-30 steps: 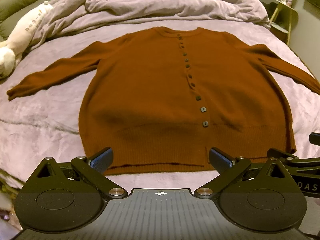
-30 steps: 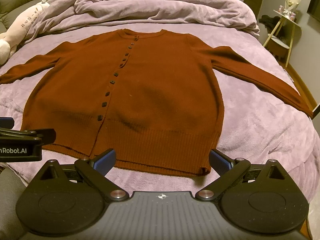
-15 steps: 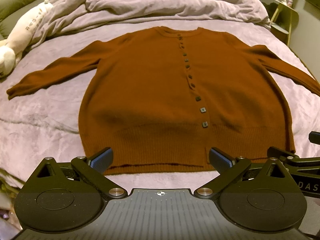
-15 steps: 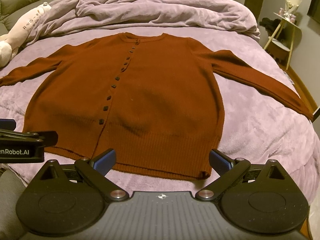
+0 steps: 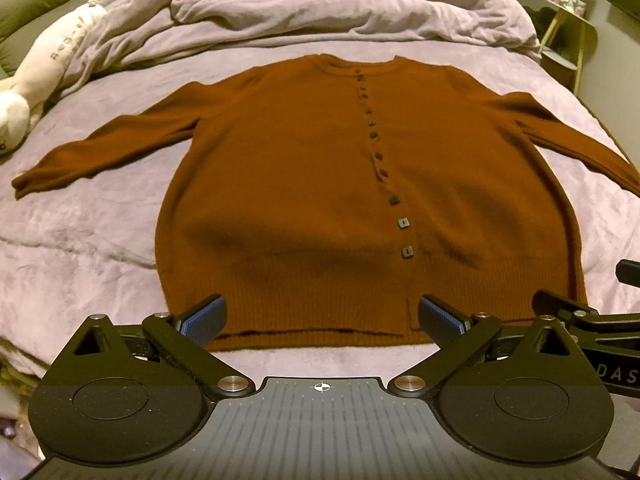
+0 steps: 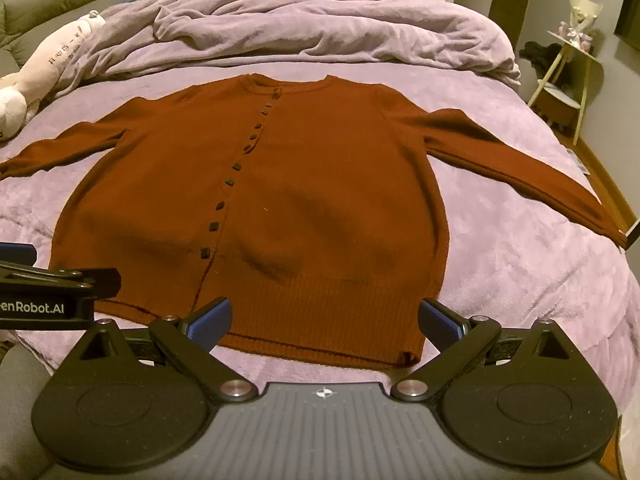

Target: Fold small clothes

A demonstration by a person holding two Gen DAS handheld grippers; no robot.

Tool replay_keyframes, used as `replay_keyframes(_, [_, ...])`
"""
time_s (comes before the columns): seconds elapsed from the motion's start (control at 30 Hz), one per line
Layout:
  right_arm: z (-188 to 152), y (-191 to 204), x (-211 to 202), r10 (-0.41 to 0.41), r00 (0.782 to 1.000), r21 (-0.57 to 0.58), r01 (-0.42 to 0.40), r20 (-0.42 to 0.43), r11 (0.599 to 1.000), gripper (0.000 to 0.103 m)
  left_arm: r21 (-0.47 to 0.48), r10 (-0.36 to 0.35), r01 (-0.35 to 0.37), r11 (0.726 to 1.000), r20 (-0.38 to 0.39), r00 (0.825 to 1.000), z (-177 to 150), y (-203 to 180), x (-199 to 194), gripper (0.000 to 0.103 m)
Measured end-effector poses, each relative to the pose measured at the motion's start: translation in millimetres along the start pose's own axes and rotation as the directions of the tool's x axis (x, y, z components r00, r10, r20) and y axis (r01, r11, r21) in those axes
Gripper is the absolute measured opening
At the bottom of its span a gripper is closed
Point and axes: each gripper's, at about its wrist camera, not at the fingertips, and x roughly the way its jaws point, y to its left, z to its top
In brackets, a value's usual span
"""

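While both pairs of tongs stand wide open and hold nothing, the left gripper point(image 5: 320, 316) and right gripper point(image 6: 325, 320) hover just short of the hem of a rust-brown cardigan point(image 5: 340, 184). It lies flat and buttoned, sleeves spread, on a lilac bed point(image 6: 520, 248) beneath a rumpled duvet point(image 6: 320, 28), a plush toy point(image 5: 44, 68) at left.

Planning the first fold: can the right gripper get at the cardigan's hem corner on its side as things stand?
Probably yes. The right gripper is open just short of the cardigan hem, and the near corner lies flat on the bedspread with nothing over it.
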Motion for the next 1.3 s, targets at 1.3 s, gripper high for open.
replay_keyframes(1.3, [0.2,-3.5,-3.7,0.056,0.997,0.026,-0.058,0.058,0.998,0.099,-0.012,-0.003,0.003,1.000,-0.019,1.000,2.3,-0.3,2.4,0.103])
